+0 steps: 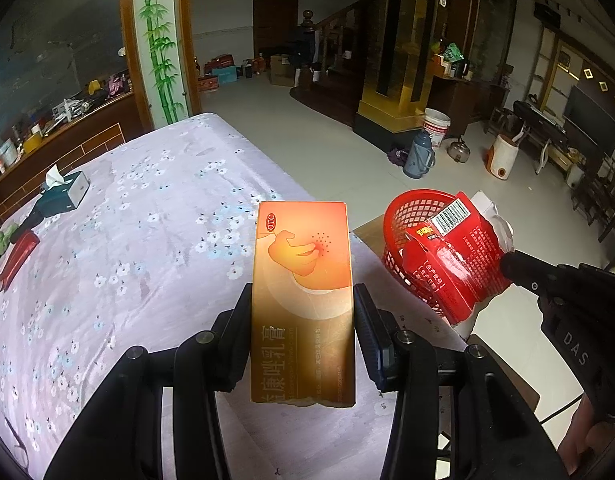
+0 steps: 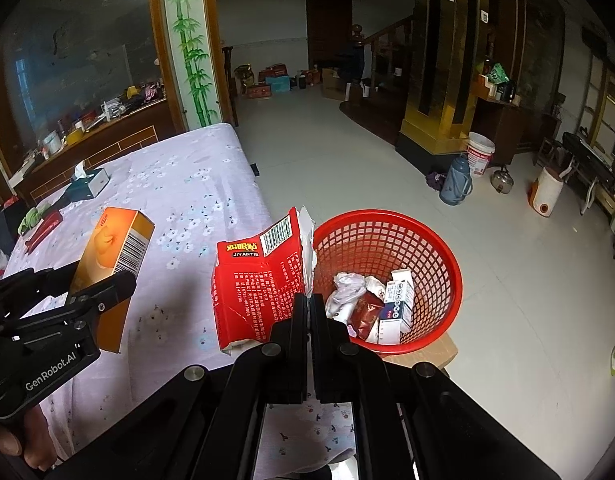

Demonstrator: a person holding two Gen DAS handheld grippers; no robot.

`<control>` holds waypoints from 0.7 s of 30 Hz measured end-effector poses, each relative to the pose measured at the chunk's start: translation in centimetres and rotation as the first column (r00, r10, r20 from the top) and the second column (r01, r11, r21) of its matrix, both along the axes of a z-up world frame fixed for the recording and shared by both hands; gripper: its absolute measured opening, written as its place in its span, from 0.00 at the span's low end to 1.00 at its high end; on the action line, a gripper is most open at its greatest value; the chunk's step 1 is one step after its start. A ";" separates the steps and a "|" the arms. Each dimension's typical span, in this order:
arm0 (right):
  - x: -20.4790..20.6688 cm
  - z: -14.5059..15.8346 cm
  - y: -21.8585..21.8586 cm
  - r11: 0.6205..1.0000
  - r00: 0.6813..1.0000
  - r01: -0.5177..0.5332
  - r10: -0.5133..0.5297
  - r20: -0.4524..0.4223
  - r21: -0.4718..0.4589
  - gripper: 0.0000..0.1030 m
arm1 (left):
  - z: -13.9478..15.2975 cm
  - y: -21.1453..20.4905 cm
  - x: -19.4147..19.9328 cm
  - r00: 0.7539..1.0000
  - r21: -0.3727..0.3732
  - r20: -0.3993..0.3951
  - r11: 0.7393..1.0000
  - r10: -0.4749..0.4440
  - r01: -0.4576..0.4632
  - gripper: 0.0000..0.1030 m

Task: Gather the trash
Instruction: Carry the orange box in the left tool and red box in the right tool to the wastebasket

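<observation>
Two pieces of trash in hand above a floral-clothed table [image 1: 127, 240]: the left gripper [image 1: 303, 320] has its fingers closed on the flat sides of a tall orange cardboard medicine box [image 1: 303, 280], while the right gripper [image 2: 308, 304] pinches the edge of a torn red paper carton [image 2: 259, 280] just beside a red plastic mesh basket [image 2: 439, 248] already holding wrappers. Both cartons look light and easily crushed, best held gently by flat faces.

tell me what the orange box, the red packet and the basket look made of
Orange box: printed cardboard, slightly glossy, crisp folded edges. Red packet: thin paperboard, probably; torn edge shows white. Basket: red moulded plastic, shiny, open lattice walls.
</observation>
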State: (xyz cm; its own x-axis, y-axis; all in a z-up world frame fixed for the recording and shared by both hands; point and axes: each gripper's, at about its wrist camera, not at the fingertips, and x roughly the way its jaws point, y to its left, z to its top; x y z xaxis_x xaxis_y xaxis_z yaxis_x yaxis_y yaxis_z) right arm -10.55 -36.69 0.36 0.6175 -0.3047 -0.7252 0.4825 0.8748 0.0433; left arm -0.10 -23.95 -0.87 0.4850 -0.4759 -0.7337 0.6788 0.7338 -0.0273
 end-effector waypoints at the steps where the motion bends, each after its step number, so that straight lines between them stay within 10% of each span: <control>1: 0.0 0.0 -0.1 1.000 1.000 0.002 -0.002 -0.001 0.000 0.02 | -0.1 -0.1 0.0 1.000 0.001 -0.001 1.000 -0.002 0.002 0.44; 21: -0.3 -0.7 -2.5 0.999 0.999 0.038 -0.037 -0.023 0.003 0.02 | -1.1 -2.8 0.2 0.999 0.006 -0.026 0.999 -0.033 0.033 0.44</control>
State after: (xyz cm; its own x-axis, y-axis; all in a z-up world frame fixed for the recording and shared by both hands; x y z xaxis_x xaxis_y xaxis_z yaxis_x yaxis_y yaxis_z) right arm -10.82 -39.23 -0.35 0.5891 -0.3252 -0.7398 0.5159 0.8560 0.0345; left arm 0.13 -26.75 -1.95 0.4502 -0.4862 -0.7490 0.7016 0.7114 -0.0401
